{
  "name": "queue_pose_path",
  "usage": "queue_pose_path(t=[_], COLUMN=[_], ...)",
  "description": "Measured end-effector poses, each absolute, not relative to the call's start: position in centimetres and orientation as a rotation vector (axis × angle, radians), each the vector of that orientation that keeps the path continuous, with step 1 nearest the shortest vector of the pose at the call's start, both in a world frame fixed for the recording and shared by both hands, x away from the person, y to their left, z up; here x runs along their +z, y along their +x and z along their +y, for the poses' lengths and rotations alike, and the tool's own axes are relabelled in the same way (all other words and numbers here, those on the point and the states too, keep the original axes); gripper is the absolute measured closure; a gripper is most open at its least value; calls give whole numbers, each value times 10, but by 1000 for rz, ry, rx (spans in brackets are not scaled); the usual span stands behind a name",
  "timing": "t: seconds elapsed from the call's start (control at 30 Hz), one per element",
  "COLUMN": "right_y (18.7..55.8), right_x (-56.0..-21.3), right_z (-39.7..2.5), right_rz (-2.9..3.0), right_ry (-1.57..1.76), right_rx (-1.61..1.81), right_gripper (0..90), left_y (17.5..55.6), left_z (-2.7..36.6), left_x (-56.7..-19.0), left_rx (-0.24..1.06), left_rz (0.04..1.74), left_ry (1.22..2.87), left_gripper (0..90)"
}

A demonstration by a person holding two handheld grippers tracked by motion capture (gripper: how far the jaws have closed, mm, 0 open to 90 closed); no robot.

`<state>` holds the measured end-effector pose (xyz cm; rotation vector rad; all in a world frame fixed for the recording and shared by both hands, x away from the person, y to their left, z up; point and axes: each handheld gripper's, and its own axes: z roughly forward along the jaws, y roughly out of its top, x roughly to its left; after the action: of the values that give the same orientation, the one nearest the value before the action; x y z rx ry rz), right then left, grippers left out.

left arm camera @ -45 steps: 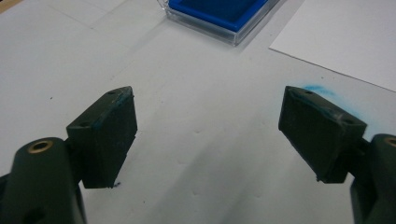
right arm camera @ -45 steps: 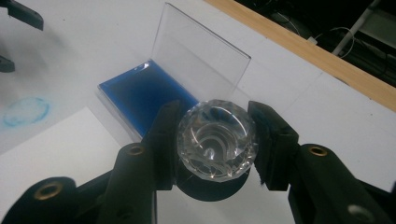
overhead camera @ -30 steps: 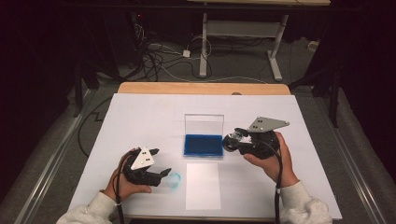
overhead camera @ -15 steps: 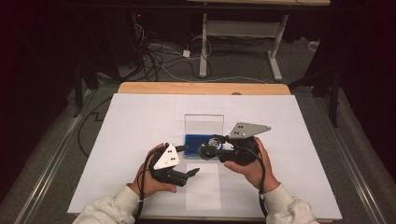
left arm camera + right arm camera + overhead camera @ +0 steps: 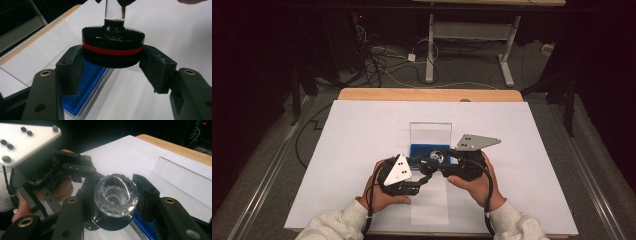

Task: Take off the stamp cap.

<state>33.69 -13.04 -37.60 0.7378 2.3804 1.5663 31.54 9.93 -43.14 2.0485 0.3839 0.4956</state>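
Your left tongs (image 5: 112,67) clamp the black base (image 5: 113,51), pads on either side of its red band. Your right tongs (image 5: 116,198) close on the faceted clear crystal (image 5: 115,198) standing on that base. You hold the piece between both hands, lifted just above the near edge of the blue tray (image 5: 422,150) at mid-desk (image 5: 362,130). The crystal looks hard, slick and chip-prone; the base seems the surer hold. Grip gently on flat facets.
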Motion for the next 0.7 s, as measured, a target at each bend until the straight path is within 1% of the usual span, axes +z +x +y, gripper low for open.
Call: queue_pose_path(t=[0.27,0.4,0.7], right_y=[336,336,338], right_x=[-382,-384,-387], right_z=[-128,-127,-129], right_rz=[2402,2413,2419], right_ry=[750,745,773], right_rx=[1602,1603,1631], right_gripper=[569,569,569], left_y=[317,317,315], left_z=[94,92,90], left_x=[-436,-437,-438], left_rx=[512,525,552], left_rz=[365,360,347], left_ry=[2096,2114,2140], left_gripper=[335,357,364])
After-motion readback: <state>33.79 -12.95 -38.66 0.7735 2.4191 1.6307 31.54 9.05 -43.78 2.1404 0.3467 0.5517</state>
